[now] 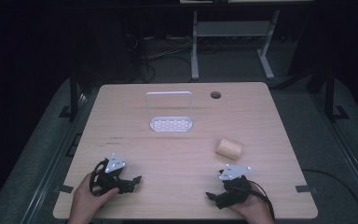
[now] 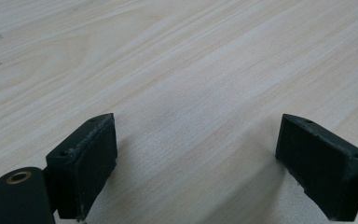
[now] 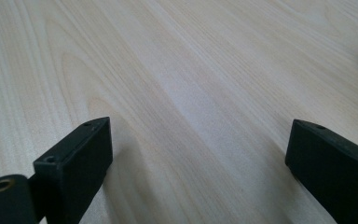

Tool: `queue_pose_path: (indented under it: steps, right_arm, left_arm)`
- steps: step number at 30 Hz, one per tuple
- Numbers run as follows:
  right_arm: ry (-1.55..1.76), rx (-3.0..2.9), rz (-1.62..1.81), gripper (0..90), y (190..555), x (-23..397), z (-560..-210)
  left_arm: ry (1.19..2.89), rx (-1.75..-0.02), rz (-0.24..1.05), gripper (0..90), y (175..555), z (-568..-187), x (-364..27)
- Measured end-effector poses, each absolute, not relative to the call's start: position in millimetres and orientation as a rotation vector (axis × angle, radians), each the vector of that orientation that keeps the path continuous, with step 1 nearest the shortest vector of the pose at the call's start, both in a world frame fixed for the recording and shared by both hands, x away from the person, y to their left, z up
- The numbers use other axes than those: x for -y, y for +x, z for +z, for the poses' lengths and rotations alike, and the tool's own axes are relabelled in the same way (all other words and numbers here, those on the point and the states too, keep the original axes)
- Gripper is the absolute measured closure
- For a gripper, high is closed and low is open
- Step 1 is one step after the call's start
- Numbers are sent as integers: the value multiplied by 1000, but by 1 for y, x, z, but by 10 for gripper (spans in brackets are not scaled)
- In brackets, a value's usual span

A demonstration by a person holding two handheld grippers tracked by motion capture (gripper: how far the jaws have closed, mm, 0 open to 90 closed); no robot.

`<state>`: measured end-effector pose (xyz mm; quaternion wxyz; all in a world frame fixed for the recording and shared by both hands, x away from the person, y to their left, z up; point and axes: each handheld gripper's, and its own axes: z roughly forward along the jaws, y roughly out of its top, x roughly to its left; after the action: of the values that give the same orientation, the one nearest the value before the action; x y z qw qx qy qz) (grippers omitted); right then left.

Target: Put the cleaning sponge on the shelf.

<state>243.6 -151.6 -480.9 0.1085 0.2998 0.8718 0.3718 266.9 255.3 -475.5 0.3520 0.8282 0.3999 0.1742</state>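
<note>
Tan and cylinder-shaped, the roll (image 1: 229, 148) lies on the wooden bench (image 1: 177, 154) right of centre in the high view, its long axis running left-right with a slight tilt. It sits just above the right gripper (image 1: 213, 196), well apart from the left gripper (image 1: 136, 179). Both grippers rest low with jaws spread wide, holding nothing.

The table (image 1: 177, 154) is pale wood-grain laminate, smooth and matt. The rack (image 1: 169, 112), upper centre, looks like white plastic. The roll (image 1: 229, 148) looks tan and matt. Jaws: matt black plastic.
</note>
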Motion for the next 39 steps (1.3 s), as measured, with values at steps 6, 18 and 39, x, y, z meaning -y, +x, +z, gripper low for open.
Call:
queue_pose_path:
  steps: [6, 18, 39]
  right_arm:
    - [871, -2573, 1096, 75, 245, 153, -480]
    - [883, -2590, 1074, 76, 242, 159, -472]
    - [932, -2573, 1066, 78, 242, 182, -466]
  left_arm:
    - [2143, -1035, 450, 118, 267, -476, -255]
    - [2142, -1035, 450, 119, 267, -476, -255]
    - [2142, -1035, 450, 118, 267, -476, -255]
